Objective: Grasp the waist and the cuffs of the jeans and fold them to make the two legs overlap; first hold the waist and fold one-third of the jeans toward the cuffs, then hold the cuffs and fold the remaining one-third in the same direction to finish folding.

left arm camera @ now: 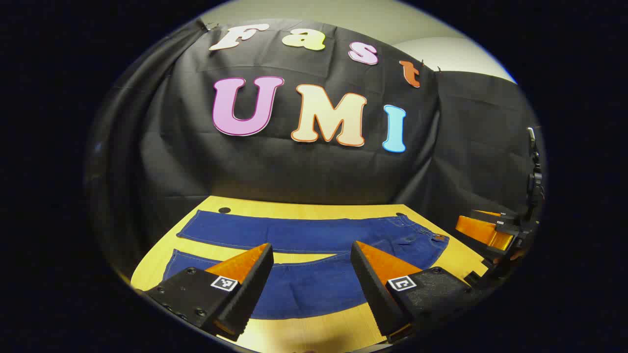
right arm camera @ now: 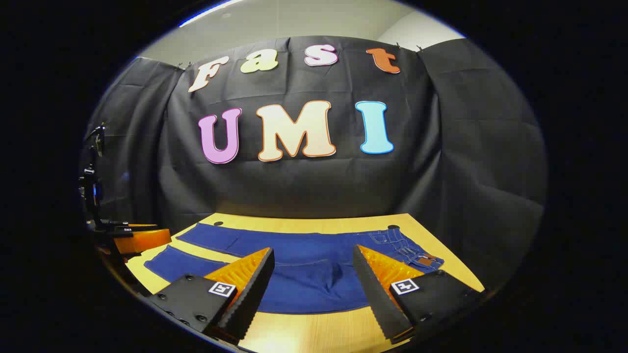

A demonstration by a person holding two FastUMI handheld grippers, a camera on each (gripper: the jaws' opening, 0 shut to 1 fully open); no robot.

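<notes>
Judged from the lay of the cloth: task not yet begun, nothing folded. Seen in the left gripper view, jeans (left arm camera: 314,255) spread flat on a wooden table (left arm camera: 304,333), cuffs out toward nine o'clock, waist (left arm camera: 431,238) toward three o'clock, the two legs lying side by side with a strip of bare wood between them, not overlapped. Left gripper (left arm camera: 312,255) held above the near leg at about six o'clock, fingers (left arm camera: 245,264) spread wide apart, nothing between them, no contact with the denim visible. Farther off at three o'clock, the other gripper just beside the waist end. Seen in the right gripper view, the same garment (right arm camera: 304,264) stretched across the table (right arm camera: 314,333), cuffs toward nine o'clock and waist (right arm camera: 417,255) with its stitched pockets toward three o'clock. Right gripper (right arm camera: 314,257) poised over the seat and near thigh at six o'clock, likewise released, fingers (right arm camera: 387,267) well apart and empty. Toward nine o'clock in that view, the left gripper near the cuff end. Still left to do, by this reading: bringing one leg over the other, then taking the waist a third of the way toward the cuffs, then carrying the cuffs over the remaining third. Likely step in hand: approach toward the near edge of the jeans, though which grip point aimed at could not be told.
</notes>
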